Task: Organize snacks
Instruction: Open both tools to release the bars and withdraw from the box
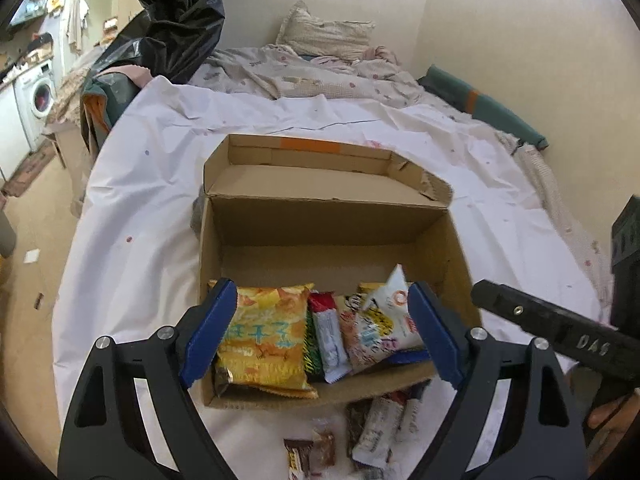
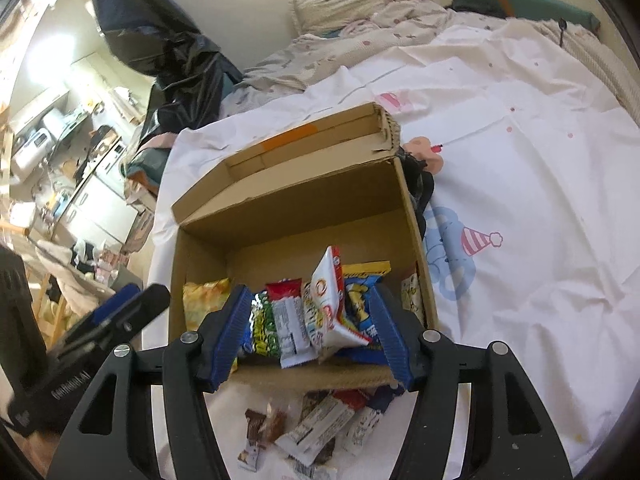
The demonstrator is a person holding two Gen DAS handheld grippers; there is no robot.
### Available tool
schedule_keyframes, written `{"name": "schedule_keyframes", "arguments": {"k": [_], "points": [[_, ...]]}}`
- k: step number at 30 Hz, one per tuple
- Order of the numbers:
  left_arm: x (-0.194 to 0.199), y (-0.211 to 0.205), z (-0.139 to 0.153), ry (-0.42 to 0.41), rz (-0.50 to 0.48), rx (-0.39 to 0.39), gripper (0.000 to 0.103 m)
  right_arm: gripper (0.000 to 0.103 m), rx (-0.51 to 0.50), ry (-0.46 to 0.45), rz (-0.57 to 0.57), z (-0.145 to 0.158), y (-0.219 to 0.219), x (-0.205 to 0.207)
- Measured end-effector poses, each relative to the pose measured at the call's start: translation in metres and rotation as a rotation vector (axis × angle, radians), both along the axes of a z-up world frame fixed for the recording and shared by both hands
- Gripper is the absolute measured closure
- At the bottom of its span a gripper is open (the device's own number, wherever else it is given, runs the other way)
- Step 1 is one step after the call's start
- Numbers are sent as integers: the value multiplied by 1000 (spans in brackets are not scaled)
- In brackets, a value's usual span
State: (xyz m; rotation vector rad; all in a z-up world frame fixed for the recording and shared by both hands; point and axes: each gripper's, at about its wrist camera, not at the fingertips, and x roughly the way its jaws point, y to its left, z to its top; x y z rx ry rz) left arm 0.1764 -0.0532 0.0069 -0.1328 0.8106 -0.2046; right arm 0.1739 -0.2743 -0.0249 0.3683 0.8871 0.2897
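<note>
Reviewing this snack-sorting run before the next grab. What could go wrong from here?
1. The white packet stands tilted on the pile in the box; a nudge may tip it.
2. Both grippers, left and right, hover close together; they could collide.
3. Loose snacks overlap, inviting a double grab.

Cream walls (image 1: 500,20), a bed under a white sheet (image 1: 160,160), washing machine (image 1: 40,96) far left.

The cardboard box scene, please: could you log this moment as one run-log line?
cardboard box: open, partly filled | loose snacks: on sheet before box | left gripper: open, empty | right gripper: open, empty
</note>
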Motion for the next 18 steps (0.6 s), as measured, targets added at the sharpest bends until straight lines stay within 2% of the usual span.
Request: {"name": "schedule_keyframes", "arguments": {"k": [3,5,6,10,12,18], "points": [[-12,8,6,-26,25,19,15,39,-48,-15,16,4,6,-11],[-21,16,9,-42,44,20,2,39,-53,-10,28,3,8,-18],[-25,20,10,-47,58,19,1,36,-53,-4,29,1,8,-23],[-40,32,11,-37,86,19,0,20,-49,18,28,-5,9,-38],[-47,37,9,-25,104,19,0,8,-43,29,21,-10,11,-47],[-64,44,-11,72,115,67,0,8,-72,62,45,-22,19,-68]]}}
